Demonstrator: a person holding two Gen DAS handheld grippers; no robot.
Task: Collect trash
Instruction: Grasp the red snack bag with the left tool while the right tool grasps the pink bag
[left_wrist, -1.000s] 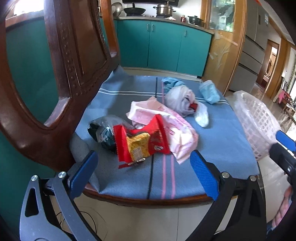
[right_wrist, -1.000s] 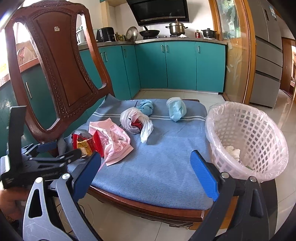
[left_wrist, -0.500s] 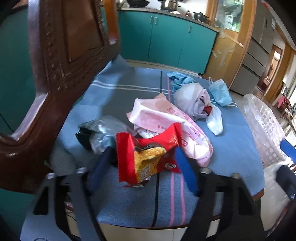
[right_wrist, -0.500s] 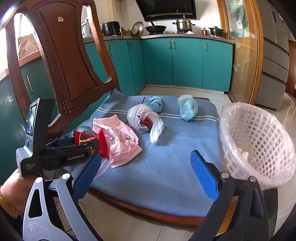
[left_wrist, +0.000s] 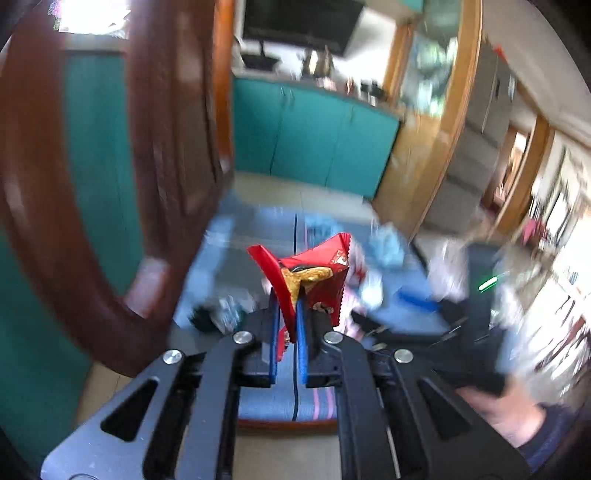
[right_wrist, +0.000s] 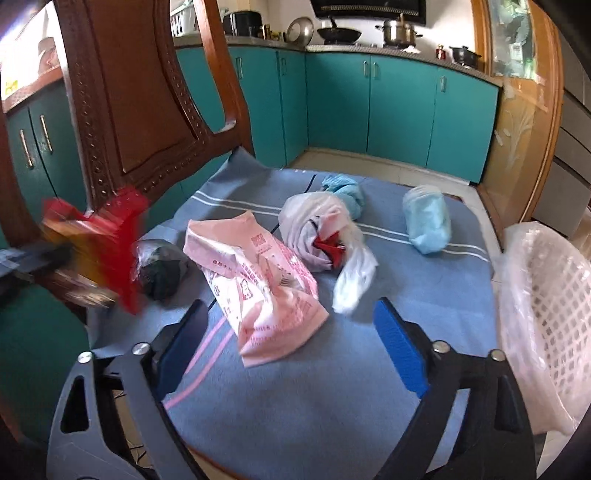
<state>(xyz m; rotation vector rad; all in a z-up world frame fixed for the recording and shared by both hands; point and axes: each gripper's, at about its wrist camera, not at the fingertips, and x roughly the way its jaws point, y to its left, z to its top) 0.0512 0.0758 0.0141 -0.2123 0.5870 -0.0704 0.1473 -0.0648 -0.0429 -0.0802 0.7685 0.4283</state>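
**Red wrapper lifted, basket next**

Since half a second ago, our left gripper (left_wrist: 287, 325) has pressed its blue pads together on the red snack wrapper (left_wrist: 310, 275) and raised it off the blue cushion (right_wrist: 369, 369); the blur in the left wrist view suggests a quick swing. The right wrist view shows the wrapper as a red smear at far left, in the air above the near-left corner of the seat, just in front of the wooden chair back (right_wrist: 147, 110).

Our right gripper (right_wrist: 295, 343) hangs spread wide and empty over the near edge of the cushion, with the pink bag (right_wrist: 258, 273) between and beyond its fingers.

To finish this step well, we judge we should keep the pinch firm, since only the wrapper's lower edge is caught, carry it across to the right without snagging the other hand, and release only once it is well over the rim of the white mesh basket (right_wrist: 546, 314).

Counting what lies on the cushion: one dark crumpled bag (right_wrist: 162, 269) at left, one pink bag, one white plastic bag (right_wrist: 325, 240) with something red inside, one blue cloth wad (right_wrist: 347, 194) behind it, and one pale blue bundle (right_wrist: 426, 219) at far right. That makes five pieces to collect, plus the one held. We see one basket.
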